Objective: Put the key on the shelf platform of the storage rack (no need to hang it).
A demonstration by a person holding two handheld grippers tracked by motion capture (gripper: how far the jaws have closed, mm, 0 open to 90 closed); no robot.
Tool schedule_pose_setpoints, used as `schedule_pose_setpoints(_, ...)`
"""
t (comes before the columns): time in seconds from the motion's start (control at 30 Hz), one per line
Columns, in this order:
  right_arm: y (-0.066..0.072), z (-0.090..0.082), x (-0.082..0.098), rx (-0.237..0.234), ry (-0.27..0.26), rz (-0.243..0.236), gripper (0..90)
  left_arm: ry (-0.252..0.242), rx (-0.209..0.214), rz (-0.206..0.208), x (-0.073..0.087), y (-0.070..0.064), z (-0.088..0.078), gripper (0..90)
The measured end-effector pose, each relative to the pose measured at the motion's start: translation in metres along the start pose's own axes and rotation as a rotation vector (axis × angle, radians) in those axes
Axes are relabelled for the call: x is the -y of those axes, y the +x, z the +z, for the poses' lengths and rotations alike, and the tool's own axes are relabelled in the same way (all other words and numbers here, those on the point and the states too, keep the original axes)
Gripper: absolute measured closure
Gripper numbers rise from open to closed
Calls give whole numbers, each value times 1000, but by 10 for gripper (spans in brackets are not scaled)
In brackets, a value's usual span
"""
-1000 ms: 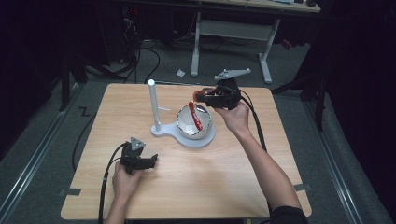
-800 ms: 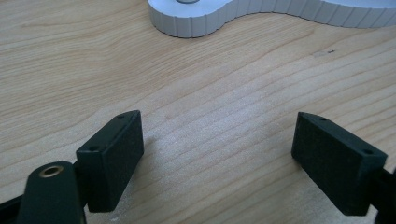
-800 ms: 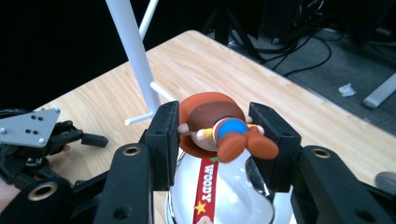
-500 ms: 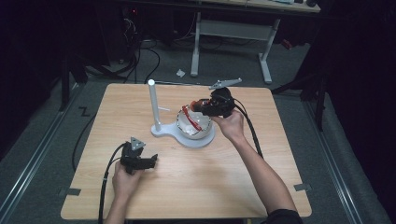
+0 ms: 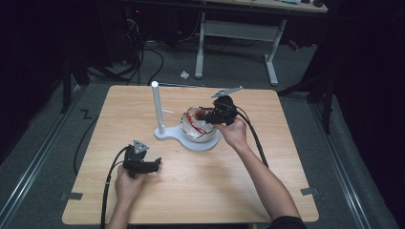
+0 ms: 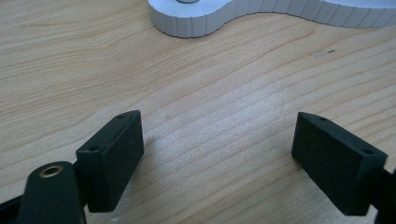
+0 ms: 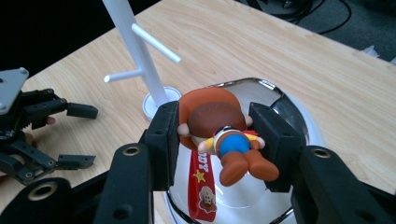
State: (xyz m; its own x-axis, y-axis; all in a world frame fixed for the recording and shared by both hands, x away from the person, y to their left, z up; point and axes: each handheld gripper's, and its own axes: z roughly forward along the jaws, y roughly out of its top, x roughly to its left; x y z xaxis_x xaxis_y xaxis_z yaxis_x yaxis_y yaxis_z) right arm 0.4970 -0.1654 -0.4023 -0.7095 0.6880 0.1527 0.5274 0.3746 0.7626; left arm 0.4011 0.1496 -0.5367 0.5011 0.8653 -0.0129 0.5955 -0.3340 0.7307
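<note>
Right gripper [image 7: 215, 140] is over the shiny metal bowl [image 7: 289, 112], jaws pinching a small cowboy figurine [image 7: 224, 135] by the head and hat; the figurine hangs above the bowl interior with a red strap [image 7: 201, 186] dangling below it. In the high view the right gripper [image 5: 210, 116] sits at the bowl [image 5: 196, 136] rim, with the bowl resting on the white stand base [image 5: 210, 143]. White post [image 5: 157, 107] with two side pegs stands upright on the same base, just left of the bowl. Left gripper [image 5: 152, 164] rests low on the wooden table [image 5: 200, 191], near the front-left, well apart from the stand. Left gripper [image 6: 217, 144] jaws spread wide, nothing between them, bare wood underneath; the stand base edge [image 6: 196, 25] sits ahead of them.
</note>
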Motion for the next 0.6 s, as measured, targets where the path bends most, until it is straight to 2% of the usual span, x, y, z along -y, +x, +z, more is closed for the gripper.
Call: schedule_pose_setpoints(0.6,-2,23,13,36,71,-11,552,0,0,1,0,0,0,170)
